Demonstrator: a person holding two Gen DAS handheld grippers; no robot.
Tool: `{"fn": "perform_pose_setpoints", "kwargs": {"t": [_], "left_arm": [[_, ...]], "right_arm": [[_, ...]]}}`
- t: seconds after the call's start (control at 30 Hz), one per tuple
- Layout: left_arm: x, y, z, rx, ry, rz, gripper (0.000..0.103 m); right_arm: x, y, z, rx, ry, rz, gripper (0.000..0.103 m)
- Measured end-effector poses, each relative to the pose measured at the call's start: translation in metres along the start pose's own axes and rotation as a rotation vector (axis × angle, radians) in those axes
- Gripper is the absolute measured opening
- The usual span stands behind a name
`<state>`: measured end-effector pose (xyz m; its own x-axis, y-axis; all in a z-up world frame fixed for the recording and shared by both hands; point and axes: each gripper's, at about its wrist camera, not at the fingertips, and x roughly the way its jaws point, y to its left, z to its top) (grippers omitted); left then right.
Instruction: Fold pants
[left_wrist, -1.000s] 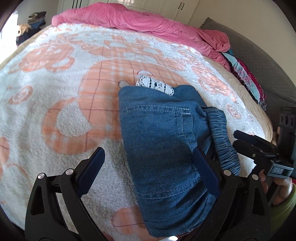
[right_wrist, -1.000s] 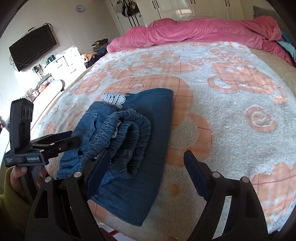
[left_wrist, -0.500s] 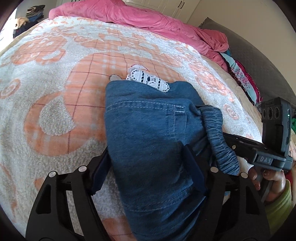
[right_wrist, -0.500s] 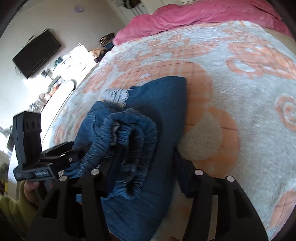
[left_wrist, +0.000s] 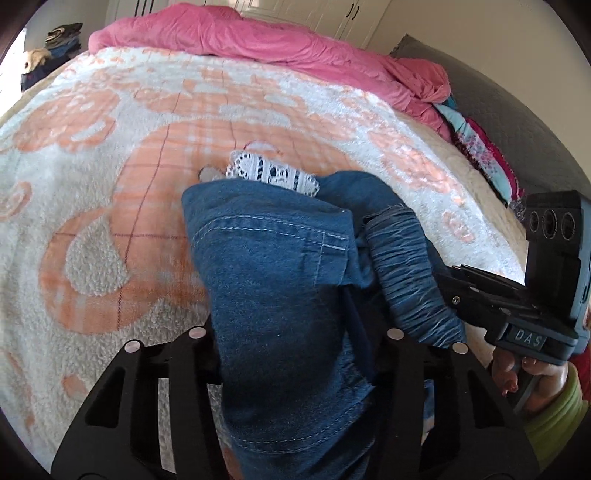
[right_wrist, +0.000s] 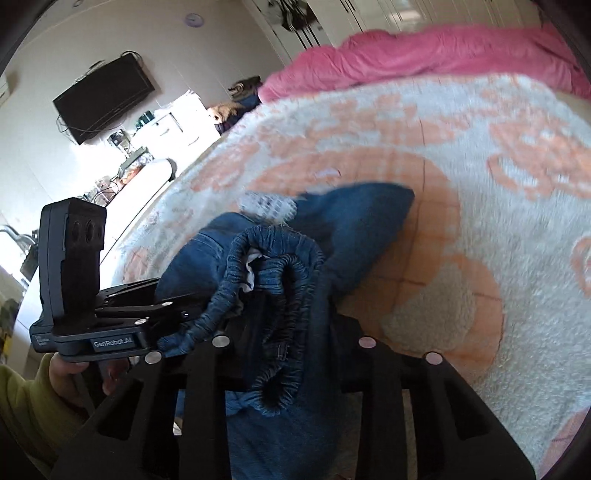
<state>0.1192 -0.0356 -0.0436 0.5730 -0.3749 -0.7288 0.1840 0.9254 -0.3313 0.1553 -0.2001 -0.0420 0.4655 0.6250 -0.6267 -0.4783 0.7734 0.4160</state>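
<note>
One pair of folded blue denim pants (left_wrist: 273, 295) lies on the white-and-orange fleece blanket (left_wrist: 92, 258), near edge of the bed. Left gripper (left_wrist: 295, 332): jaws closing, denim bunched between the fingers; pads buried in cloth, contact cannot be confirmed. Right gripper (right_wrist: 291, 339): jaws closing around the gathered elastic waistband (right_wrist: 280, 295); pads likewise hidden. Near end of the pants cut off by the frame.

White lace trim (left_wrist: 273, 175) sharp in the left view, blurred in the right. Only the right view shows one black wall television (right_wrist: 103, 99), far left. One pink duvet (left_wrist: 258, 37) far side.
</note>
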Motion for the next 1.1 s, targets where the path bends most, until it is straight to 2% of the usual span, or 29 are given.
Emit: {"fn": "perform_pose_setpoints", "kwargs": {"t": [0.1, 0.3, 0.67, 0.8, 0.97, 1.03, 1.1], "left_arm": [[-0.007, -0.001, 0.011, -0.007, -0.021, -0.016, 0.037], [-0.016, -0.001, 0.042, 0.004, -0.082, 0.002, 0.037], [-0.003, 0.013, 0.087, 0.004, -0.138, 0.068, 0.037], [0.009, 0.021, 0.091, 0.004, -0.149, 0.085, 0.037], [0.028, 0.032, 0.090, -0.007, -0.123, 0.075, 0.037], [0.037, 0.036, 0.088, -0.023, -0.097, 0.074, 0.039], [0.045, 0.040, 0.086, -0.035, -0.073, 0.089, 0.045]], "right_arm": [[-0.006, 0.013, 0.009, -0.056, -0.022, -0.017, 0.028], [-0.004, 0.022, 0.044, -0.110, -0.067, -0.037, 0.028], [0.030, 0.016, 0.102, -0.148, -0.091, -0.067, 0.028], [0.046, 0.009, 0.111, -0.129, -0.084, -0.074, 0.028], [0.066, -0.004, 0.107, -0.093, -0.061, -0.097, 0.030], [0.074, -0.010, 0.103, -0.081, -0.039, -0.114, 0.031], [0.083, -0.018, 0.097, -0.060, -0.001, -0.158, 0.035]]}}
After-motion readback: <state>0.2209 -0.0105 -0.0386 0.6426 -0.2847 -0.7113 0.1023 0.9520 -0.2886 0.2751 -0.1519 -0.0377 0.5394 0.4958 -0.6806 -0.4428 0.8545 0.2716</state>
